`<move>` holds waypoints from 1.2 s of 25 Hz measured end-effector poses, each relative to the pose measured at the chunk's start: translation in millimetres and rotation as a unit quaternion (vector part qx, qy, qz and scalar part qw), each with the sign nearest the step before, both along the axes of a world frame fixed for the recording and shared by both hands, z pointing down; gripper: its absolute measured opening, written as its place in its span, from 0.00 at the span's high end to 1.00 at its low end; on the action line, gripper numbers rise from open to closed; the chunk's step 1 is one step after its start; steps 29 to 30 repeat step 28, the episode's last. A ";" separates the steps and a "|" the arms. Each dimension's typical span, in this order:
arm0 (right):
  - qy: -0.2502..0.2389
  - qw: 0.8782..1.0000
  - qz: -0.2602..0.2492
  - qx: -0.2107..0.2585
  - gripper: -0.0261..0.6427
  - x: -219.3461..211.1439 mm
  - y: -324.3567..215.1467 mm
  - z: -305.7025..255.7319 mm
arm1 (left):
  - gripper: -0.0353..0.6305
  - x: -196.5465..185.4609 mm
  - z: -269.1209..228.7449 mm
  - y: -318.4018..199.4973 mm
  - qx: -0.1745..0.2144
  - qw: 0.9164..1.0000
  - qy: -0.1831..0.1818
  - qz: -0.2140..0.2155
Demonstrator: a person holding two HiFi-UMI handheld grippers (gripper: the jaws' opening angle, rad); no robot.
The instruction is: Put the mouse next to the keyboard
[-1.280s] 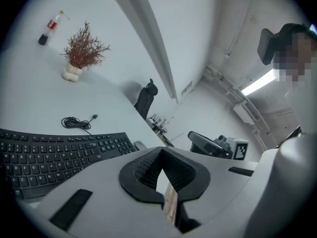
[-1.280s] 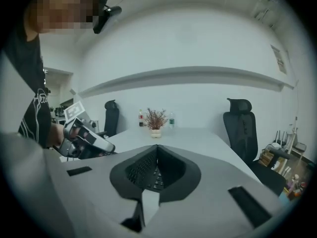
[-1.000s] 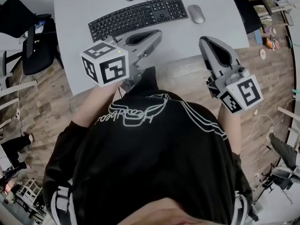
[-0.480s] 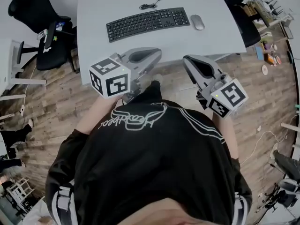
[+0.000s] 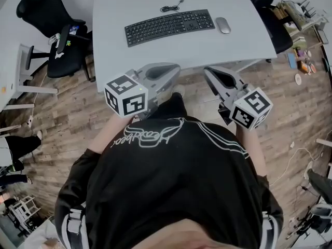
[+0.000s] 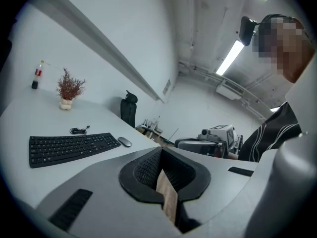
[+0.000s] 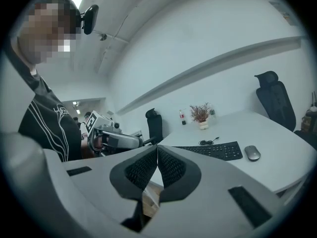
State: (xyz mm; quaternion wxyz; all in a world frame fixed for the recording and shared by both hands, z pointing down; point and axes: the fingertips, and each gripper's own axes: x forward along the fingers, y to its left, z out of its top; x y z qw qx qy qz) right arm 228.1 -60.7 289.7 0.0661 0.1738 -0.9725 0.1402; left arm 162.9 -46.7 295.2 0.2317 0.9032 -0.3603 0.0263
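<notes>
My left gripper (image 5: 174,69) and right gripper (image 5: 208,71) both have their jaws pressed together, with nothing between them. A second ago their tips reached in over the desk (image 5: 238,45). Now they are drawn back to its near edge, closer to my chest. The mouse (image 5: 223,25) lies well ahead of the right gripper, just beside the right end of the keyboard (image 5: 169,27).

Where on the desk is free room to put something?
The desk is bare between the keyboard and the near edge, and left of the keyboard. Crowded: the coiled cable behind it, the mouse at its right end.
</notes>
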 end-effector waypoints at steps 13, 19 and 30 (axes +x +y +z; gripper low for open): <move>0.008 1.000 -0.007 -0.003 0.95 -8.4 -1.3 10.1 | 0.94 -7.9 5.0 -3.3 -0.004 1.000 0.010 0.000; 0.005 1.000 -0.008 -0.008 0.95 -7.7 -2.4 12.1 | 0.94 -6.8 4.5 -4.4 -0.004 1.000 0.007 0.001; 0.006 1.000 -0.004 -0.017 0.95 -6.6 -5.5 22.5 | 0.94 -8.2 17.1 -7.8 -0.015 1.000 0.008 -0.001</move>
